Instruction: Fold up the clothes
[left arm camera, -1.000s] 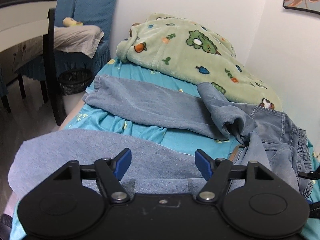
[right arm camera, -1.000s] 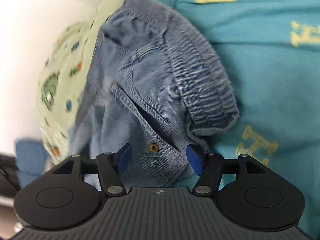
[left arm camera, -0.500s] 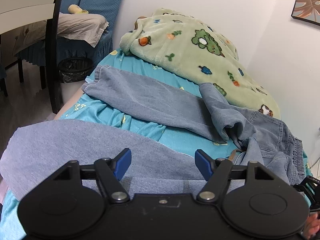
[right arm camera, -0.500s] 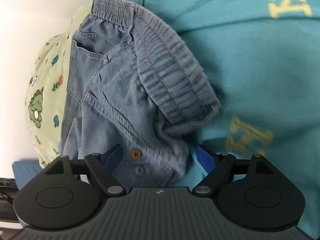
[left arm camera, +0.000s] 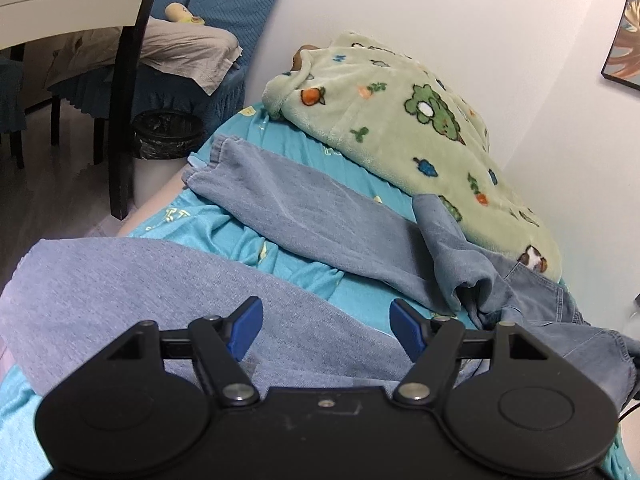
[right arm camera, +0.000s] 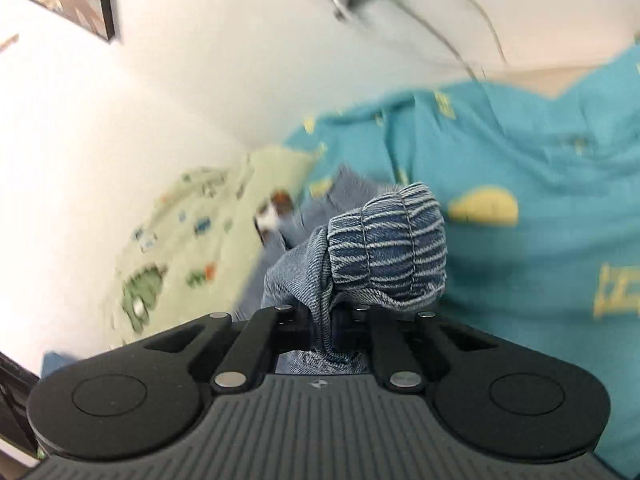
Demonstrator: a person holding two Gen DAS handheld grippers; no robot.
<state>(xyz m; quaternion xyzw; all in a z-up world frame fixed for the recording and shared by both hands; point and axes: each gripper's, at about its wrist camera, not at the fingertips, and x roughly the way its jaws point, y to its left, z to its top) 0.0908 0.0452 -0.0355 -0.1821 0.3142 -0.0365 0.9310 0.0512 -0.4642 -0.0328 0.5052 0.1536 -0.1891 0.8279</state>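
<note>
Right hand-held gripper point(right arm camera: 334, 334) clamps jeans waistband point(right arm camera: 388, 246); left view shows legs point(left arm camera: 312, 216).

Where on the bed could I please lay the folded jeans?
Bare teal bedsheet shows in a wedge between the two jeans legs, and more right of the lifted waistband in the right wrist view. The wall side is crowded by the green blanket.

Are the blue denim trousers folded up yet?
Not yet. The blue denim trousers lie spread across the turquoise bedsheet, both legs apart.
</note>
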